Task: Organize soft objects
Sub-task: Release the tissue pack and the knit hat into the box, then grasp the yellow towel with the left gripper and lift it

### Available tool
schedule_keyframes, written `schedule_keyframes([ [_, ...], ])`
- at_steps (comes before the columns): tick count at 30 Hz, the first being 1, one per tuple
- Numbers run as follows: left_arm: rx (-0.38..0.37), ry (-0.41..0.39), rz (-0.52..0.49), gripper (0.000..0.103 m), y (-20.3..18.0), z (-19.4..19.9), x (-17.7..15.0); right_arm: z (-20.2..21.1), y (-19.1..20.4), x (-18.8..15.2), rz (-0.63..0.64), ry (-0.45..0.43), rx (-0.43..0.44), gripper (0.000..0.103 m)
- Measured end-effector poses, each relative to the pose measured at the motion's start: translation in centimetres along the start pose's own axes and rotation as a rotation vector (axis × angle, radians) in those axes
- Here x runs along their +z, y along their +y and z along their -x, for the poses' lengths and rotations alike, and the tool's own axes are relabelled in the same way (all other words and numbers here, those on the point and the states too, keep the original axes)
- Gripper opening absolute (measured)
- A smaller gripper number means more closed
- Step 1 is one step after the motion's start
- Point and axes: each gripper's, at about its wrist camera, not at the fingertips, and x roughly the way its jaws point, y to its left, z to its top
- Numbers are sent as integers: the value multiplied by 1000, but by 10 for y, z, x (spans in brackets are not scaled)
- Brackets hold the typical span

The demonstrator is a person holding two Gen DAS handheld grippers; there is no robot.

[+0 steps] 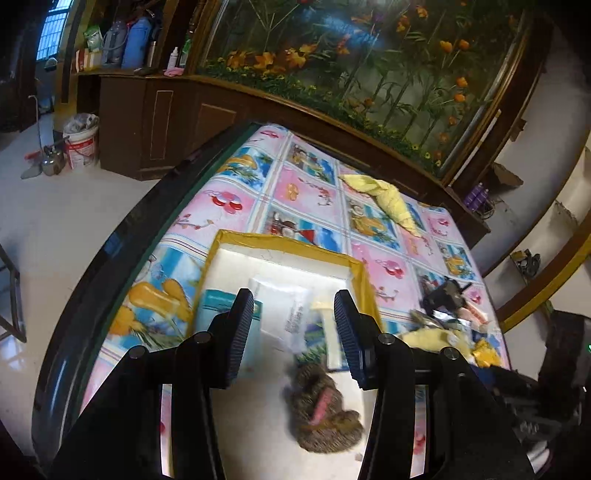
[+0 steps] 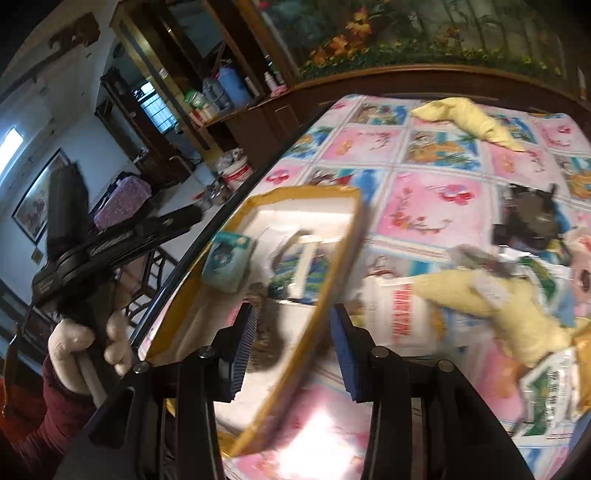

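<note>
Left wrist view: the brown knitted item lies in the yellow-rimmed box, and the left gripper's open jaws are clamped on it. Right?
Not quite. The brown knitted item does lie in the yellow-rimmed box, but the left gripper holds nothing: its jaws stand open above it, empty, as the left wrist view shows.

Dim room, daylight from a barred window [image 1: 53,31]; white glare on the tablecloth [image 2: 317,435] in the right view; motion blur smears the box [image 2: 343,258] and toys; fisheye bends edges, corners black.

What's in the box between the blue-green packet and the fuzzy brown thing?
In the left wrist view, a clear plastic bag lies on the white floor of the box, between the teal packet and the brown knitted item.
</note>
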Motion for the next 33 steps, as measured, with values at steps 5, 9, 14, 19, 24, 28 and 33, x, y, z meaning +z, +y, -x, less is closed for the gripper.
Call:
schedule_keyframes([
  [5, -183, -3, -41, 55, -44, 29, -30, 62, -80, -5, -120, -107, -215, 44],
  [9, -260, 53, -76, 54, -82, 23, -56, 82, -120, -17, -210, -140, -307, 44],
  [14, -287, 144, -112, 54, -115, 4, -89, 62, -117, -16, -170, -94, -287, 44],
  [19, -267, 190, -133, 54, -127, -4, -108, 45, -131, -14, -196, -71, -265, 44],
  [24, -238, 186, -144, 54, -126, -3, -111, 25, -125, -20, -175, 28, -67, 45],
  [28, -236, 193, -141, 54, -122, -6, -111, 32, -92, -38, -61, 144, 166, 45],
  [33, -243, 225, -161, 54, -129, -15, -118, 74, -99, -49, -58, 45, 30, 45],
])
